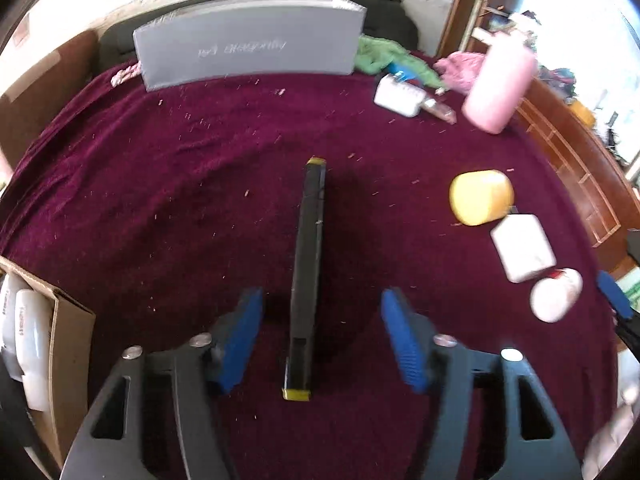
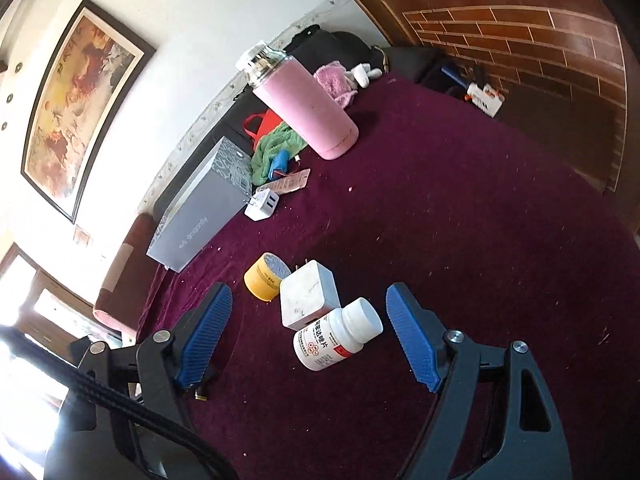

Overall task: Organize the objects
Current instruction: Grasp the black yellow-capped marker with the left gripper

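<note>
Loose items on the maroon velvet-like cloth (image 1: 160,184), unsorted.
Long flat black bar with yellow end caps (image 1: 307,280) lies lengthwise on the cloth, standing on its thin edge. To its right, a short yellow roll of tape (image 2: 266,276) on its side, touching a white square plug adapter (image 2: 308,300); a white plastic pill bottle with red-marked label (image 2: 336,334) lies tipped against the adapter. Further back: pink cylindrical flask with steel cap (image 2: 304,108) upright, small white USB charger (image 2: 262,202), grey rectangular box (image 1: 250,44) on its long edge.

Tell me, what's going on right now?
Left gripper open, straddling black bar, not touching. Right gripper open around pill bottle. White block crowds the bottle.
</note>
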Tool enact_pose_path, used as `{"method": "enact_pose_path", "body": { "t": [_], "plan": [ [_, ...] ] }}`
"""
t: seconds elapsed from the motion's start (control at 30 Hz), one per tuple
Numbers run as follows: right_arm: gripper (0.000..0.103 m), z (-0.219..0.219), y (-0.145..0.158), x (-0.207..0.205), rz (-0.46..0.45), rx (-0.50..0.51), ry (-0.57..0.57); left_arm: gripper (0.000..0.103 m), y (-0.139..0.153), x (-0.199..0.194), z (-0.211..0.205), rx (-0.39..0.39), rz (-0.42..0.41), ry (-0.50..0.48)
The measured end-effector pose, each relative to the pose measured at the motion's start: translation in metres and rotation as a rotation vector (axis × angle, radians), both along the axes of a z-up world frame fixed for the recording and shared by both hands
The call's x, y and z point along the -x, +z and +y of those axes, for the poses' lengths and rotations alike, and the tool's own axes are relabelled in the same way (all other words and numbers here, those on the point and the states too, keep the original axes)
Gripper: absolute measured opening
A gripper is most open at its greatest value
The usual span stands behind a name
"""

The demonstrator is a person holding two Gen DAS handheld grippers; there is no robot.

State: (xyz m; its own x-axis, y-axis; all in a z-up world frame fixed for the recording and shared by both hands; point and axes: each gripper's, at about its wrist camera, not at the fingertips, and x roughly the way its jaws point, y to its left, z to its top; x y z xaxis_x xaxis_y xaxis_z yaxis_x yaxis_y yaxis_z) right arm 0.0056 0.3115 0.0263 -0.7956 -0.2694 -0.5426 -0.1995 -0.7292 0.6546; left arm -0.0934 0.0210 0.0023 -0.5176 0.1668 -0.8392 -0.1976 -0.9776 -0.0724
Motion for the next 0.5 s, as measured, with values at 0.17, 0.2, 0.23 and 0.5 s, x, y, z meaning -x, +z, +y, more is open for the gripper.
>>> {"method": "enact_pose_path", "body": {
  "t": [0.17, 0.2, 0.23, 0.5],
  "plan": [
    [0.080, -0.002, -0.004, 0.006, -0.014, -0.001, 0.013, 0.011, 0.001, -0.007, 0.007, 0.041, 0.000, -0.062],
    [0.080, -0.002, -0.005, 0.007, -0.018, -0.002, 0.013, 0.011, 0.004, -0.009, 0.005, 0.027, 0.009, -0.062],
    [0.080, -0.002, -0.006, 0.008, -0.023, -0.003, 0.011, 0.011, 0.006, -0.011, 0.002, 0.016, 0.018, -0.064],
    [0.080, -0.003, -0.014, 0.011, -0.051, -0.017, 0.015, 0.011, 0.028, -0.058, -0.038, -0.084, 0.016, -0.063]
  ]
}}
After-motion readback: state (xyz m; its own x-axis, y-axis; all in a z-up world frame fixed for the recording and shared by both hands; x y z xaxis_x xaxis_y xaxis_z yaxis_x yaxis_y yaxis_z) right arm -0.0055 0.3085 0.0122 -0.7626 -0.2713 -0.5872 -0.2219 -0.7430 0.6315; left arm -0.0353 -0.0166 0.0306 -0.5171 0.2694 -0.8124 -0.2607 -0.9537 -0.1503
